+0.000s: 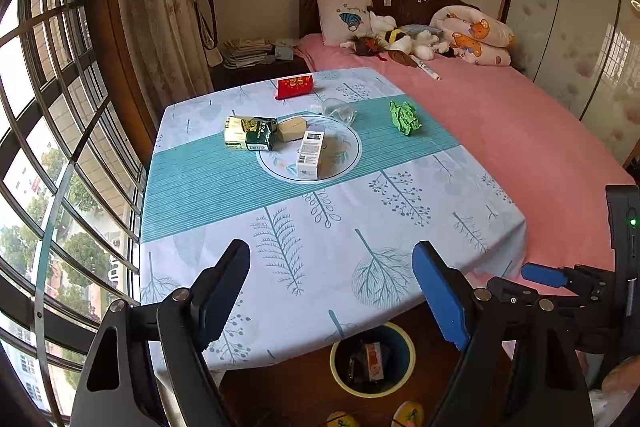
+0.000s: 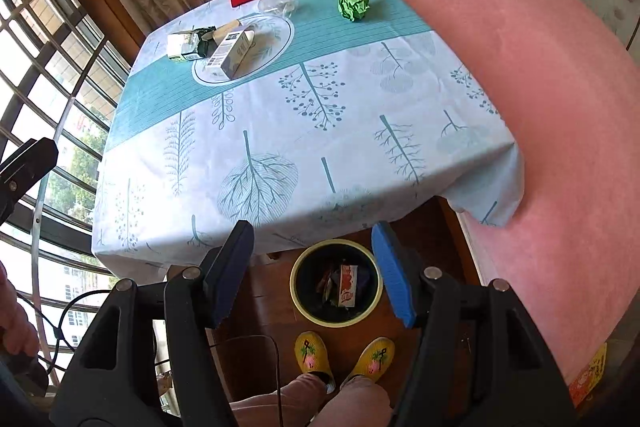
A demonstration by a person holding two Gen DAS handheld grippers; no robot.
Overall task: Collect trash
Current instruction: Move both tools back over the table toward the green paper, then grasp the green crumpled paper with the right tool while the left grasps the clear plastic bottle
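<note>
Both claws empty and open above the bin, trash waiting on the table.

The right claw [image 2: 314, 277] hung with its jaws apart over the bin [image 2: 298, 301], which stood on the floor just below the near edge of the tabletop [image 2: 280, 131], probably so that trash falls straight in; some packets already lay inside. The left claw [image 1: 332, 291] was also spread and held nothing, over the near part of the table. Farther, at the middle, a white box [image 1: 310, 155] lay with its long axis toward the far edge, beside a green pack [image 1: 250, 133] lying crosswise. The green paper ball [image 1: 405, 117] sat near the right edge, and the red box [image 1: 295, 87] at the far edge.
</note>
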